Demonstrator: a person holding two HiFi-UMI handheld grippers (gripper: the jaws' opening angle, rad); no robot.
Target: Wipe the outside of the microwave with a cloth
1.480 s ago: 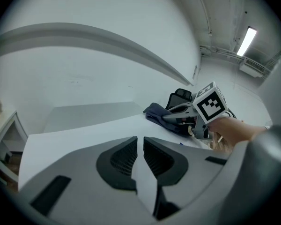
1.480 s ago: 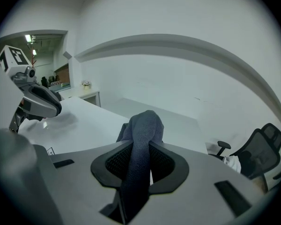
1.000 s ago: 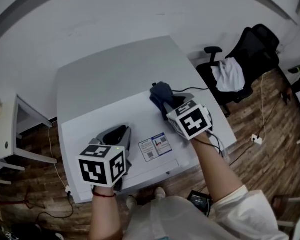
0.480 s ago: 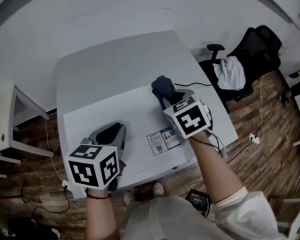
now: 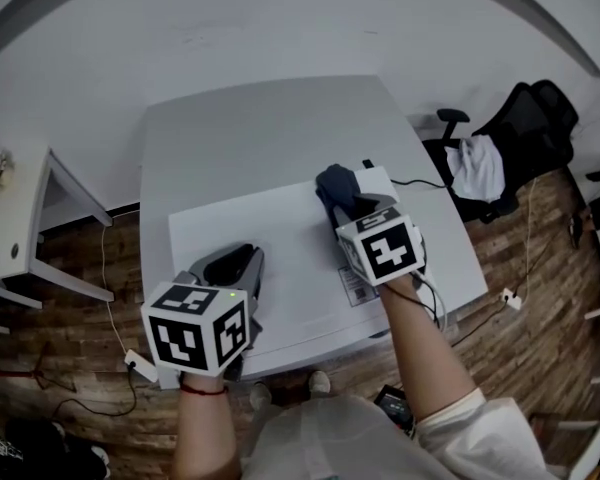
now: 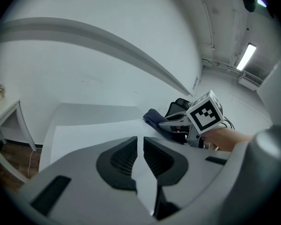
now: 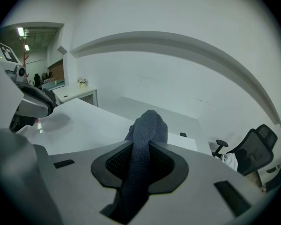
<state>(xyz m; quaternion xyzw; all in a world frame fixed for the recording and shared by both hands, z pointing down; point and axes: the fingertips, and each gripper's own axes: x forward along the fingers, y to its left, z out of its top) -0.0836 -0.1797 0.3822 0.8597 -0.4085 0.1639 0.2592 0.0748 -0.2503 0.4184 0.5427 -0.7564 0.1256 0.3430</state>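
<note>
Head view puts the wiping step in hand: the right gripper has its jaws clamped on the dark cloth, which is pressed to the far right of the microwave top. The left gripper, jaws a slit apart and empty, hangs over the near left. The next move likely calls for dragging the cloth across the top with steady pressure.

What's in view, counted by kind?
Grippers: 2, left gripper and right gripper
Cloth: 1
Microwave: 1
Tables: 2, grey table and side table
Office chair: 1
Total: 7
</note>
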